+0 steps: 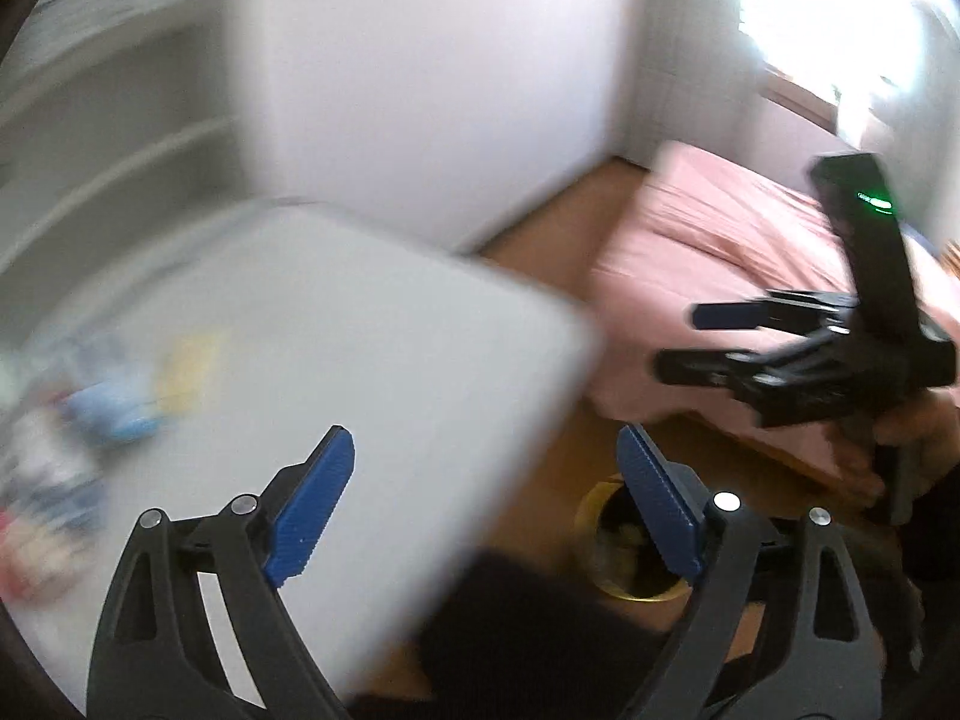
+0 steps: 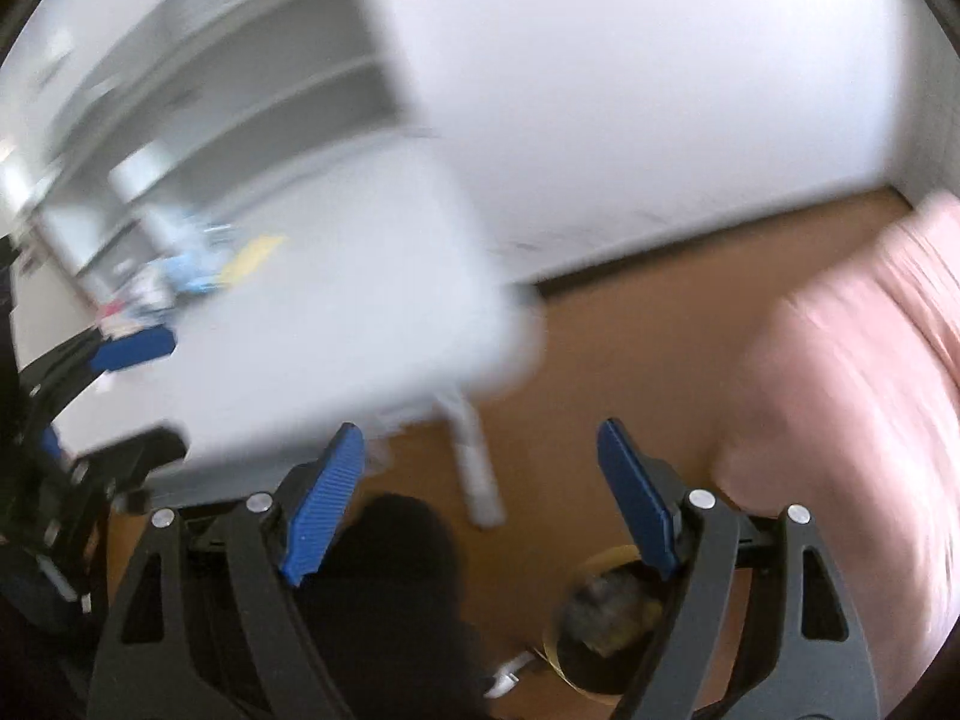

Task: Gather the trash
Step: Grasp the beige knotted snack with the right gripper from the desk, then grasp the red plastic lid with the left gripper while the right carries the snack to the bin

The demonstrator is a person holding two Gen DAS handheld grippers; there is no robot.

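Both views are motion-blurred. A white table (image 1: 336, 324) holds blurred trash at its left: a blue item (image 1: 114, 408), a yellow piece (image 1: 186, 369) and red and white wrappers (image 1: 36, 516). The same pile shows in the right wrist view (image 2: 198, 270). A yellow-rimmed bin (image 1: 624, 546) with trash inside stands on the floor below; it also shows in the right wrist view (image 2: 606, 612). My left gripper (image 1: 486, 504) is open and empty over the table's corner. My right gripper (image 2: 480, 498) is open and empty above the floor near the bin; it also shows in the left wrist view (image 1: 690, 342).
A pink-covered bed (image 1: 720, 264) stands to the right, also in the right wrist view (image 2: 852, 408). White shelves (image 2: 228, 96) and a white wall (image 1: 432, 78) stand behind the table. Brown floor (image 2: 630, 348) lies between table and bed. A dark shape (image 2: 384, 594) lies low in view.
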